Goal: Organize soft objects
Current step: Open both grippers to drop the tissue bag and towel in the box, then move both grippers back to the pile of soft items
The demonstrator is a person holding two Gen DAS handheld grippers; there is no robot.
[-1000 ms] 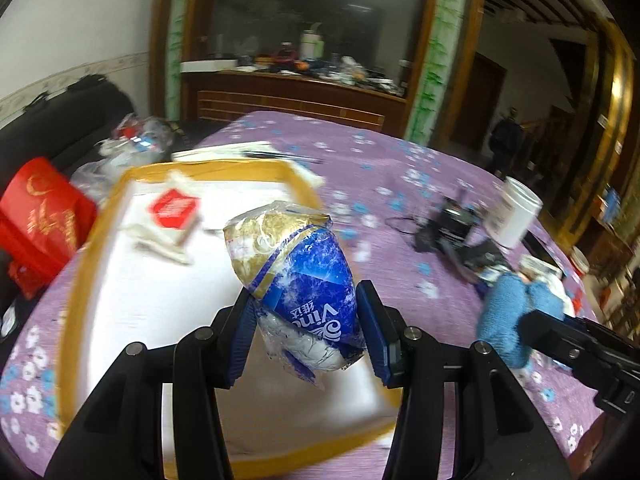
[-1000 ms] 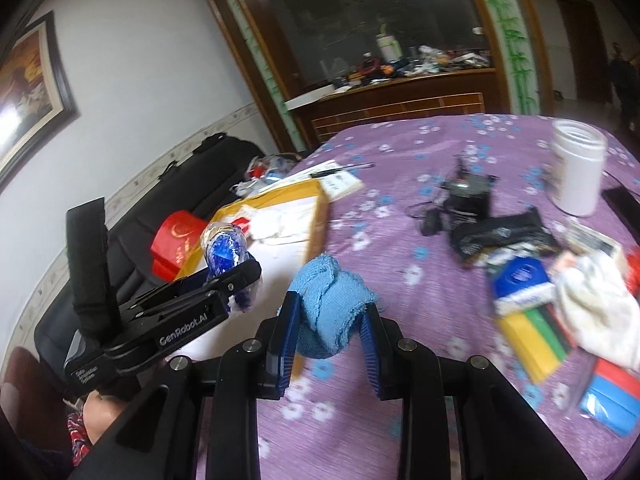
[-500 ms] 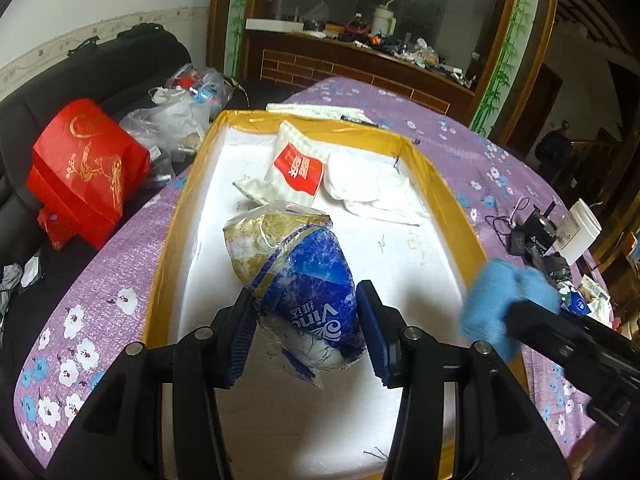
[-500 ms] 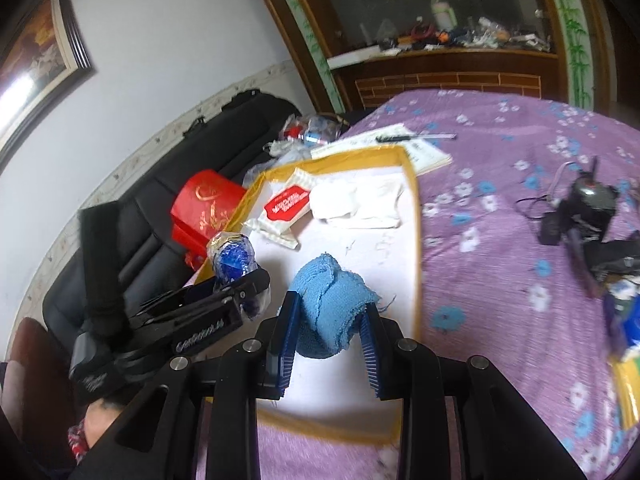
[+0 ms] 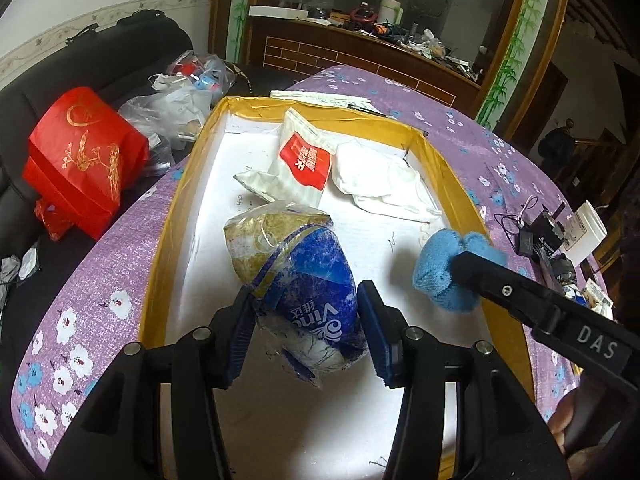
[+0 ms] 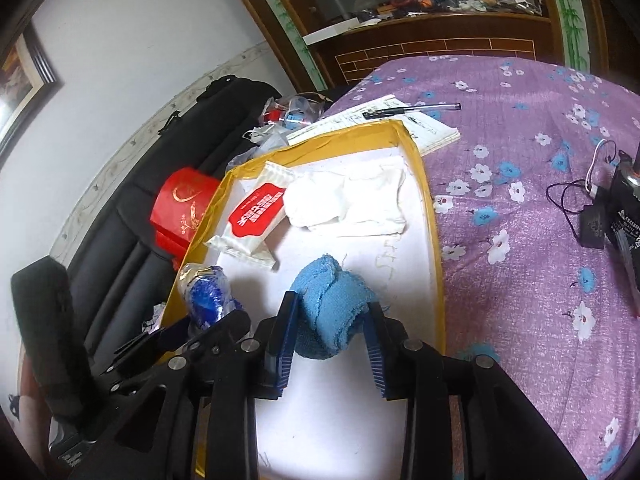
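**Purple floral counter, both claws loaded over the yellow-rimmed tray**

Purple cloth with white and blue flowers covers the counter [image 6: 520, 208], and on it lies a shallow tray [image 5: 448, 176] with yellow walls and a white floor. Beyond the tray's left side sits a red gift bag [image 5: 84, 160] on a black sofa, with clear plastic bags behind it. A notepad [image 6: 424, 128] with a pen [image 6: 412, 110] on top lies just past the tray's far edge, and a black device with a cable [image 6: 616, 208] rests on the cloth well to the right.

At the tray's far end a white packet with a red label [image 5: 304, 160] lies touching a crumpled white cloth [image 5: 380, 184].

Left claw [image 5: 306, 332]: its blue pads are closed against a blue and gold tissue pack [image 5: 296, 280] in crinkled plastic, held above the near part of the tray floor.

Right claw [image 6: 330, 328]: its pads are pressed onto a folded blue towel [image 6: 328, 312], which bulges out between them. The towel hangs over the tray's right half, near the right wall, just beside the tissue pack and apart from it. Whether either object touches the tray floor cannot be told.
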